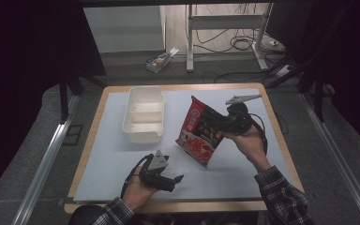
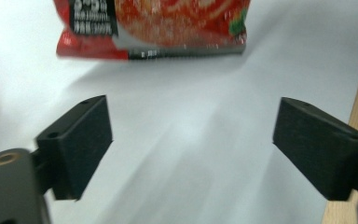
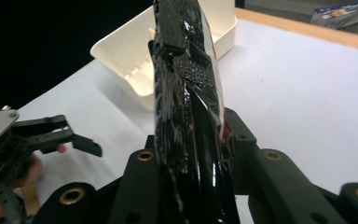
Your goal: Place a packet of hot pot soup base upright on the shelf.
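Observation:
A red and black snack bag hangs tilted above the white sheet, and my right gripper is shut on its right edge. The right gripper view looks along the bag's glossy black edge, clamped between the two jaws of my right gripper. My left gripper sits low near the table's front edge, below and left of the bag, and is open. Its own view has the jaws of my left gripper wide apart over bare sheet, with the bag's bottom edge farther off.
A cream two-compartment container stands left of the bag, near the back of the white sheet. It also appears behind the bag in the right gripper view as the container. The table's wooden edge frames the sheet.

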Available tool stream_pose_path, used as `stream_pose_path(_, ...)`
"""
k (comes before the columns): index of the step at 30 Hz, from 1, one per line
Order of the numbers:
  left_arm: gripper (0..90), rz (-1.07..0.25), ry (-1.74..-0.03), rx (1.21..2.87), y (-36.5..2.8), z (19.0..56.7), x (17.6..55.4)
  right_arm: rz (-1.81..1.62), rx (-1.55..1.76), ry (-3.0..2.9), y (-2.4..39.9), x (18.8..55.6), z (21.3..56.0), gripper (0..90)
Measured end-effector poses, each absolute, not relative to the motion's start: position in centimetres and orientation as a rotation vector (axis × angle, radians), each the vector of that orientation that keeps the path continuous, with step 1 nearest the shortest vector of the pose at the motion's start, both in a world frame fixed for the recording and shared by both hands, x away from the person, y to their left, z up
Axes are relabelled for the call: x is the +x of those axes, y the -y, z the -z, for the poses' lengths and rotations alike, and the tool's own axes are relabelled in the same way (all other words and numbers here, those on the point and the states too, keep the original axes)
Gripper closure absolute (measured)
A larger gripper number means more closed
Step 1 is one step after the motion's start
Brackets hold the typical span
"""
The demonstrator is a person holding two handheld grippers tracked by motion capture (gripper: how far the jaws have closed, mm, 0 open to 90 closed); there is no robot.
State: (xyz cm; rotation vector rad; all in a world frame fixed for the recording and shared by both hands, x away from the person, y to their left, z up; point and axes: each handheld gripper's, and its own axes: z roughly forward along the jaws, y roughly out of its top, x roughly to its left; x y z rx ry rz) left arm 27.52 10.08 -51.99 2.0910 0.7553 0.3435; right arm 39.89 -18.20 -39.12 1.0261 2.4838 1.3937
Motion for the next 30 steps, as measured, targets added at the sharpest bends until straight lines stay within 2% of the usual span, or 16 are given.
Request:
stream_pose_path(7,5.2,-0.326,-0.788,2.063,-11.5,51.8,27.1,-1.390,1.007,-2.458,17.9,41.0,37.9,71.5)
stream_pose_path(30,1.3,-0.408,-0.751,2.107,-12.8,52.5,24.7,-1.398,0.983,-2.413,14.6,46.5,35.8,71.3)
